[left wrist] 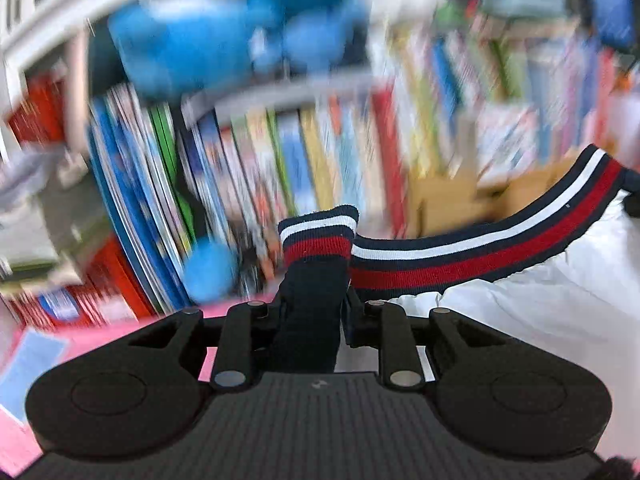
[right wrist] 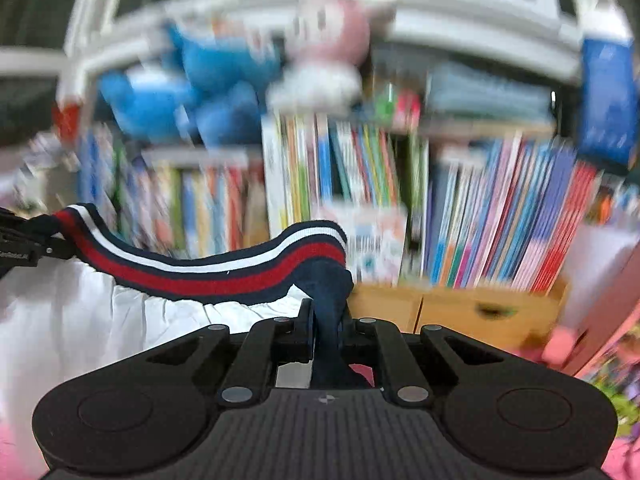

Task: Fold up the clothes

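Up close, the left gripper [left wrist: 312,280] is clamped on the garment [left wrist: 540,320], a bunch of navy fabric pinched between its jaws with the striped band [left wrist: 460,256] folded over the top. Right gripper [right wrist: 328,300] same deal: jaws pressed together on a navy wad at the other end of the striped band [right wrist: 224,272]. The garment hangs stretched between the two, lifted off the surface.

The garment [right wrist: 60,320] body is white, gathered where it meets the band; the band is ribbed knit, navy with a white and a red stripe, sagging a bit in the middle.

The left wrist view shows a pink surface [left wrist: 104,332] under the gripper and a light blue flat item [left wrist: 28,368] on it at lower left. In the right wrist view the other gripper's black body [right wrist: 20,244] shows at the far left edge, holding the band end; this view also shows a wooden drawer unit [right wrist: 472,312] just past the fingers and pink at the lower corners.

Further back, both views are motion-blurred. Rows of upright books [left wrist: 248,168] fill the bookshelf [right wrist: 460,20], white-framed. Blue plush toys [left wrist: 208,44] sit on top of the books; only the right wrist view shows a pink-and-white plush toy [right wrist: 328,48] beside the blue plush toys [right wrist: 192,88]. Books [right wrist: 500,208] run to the right edge there.
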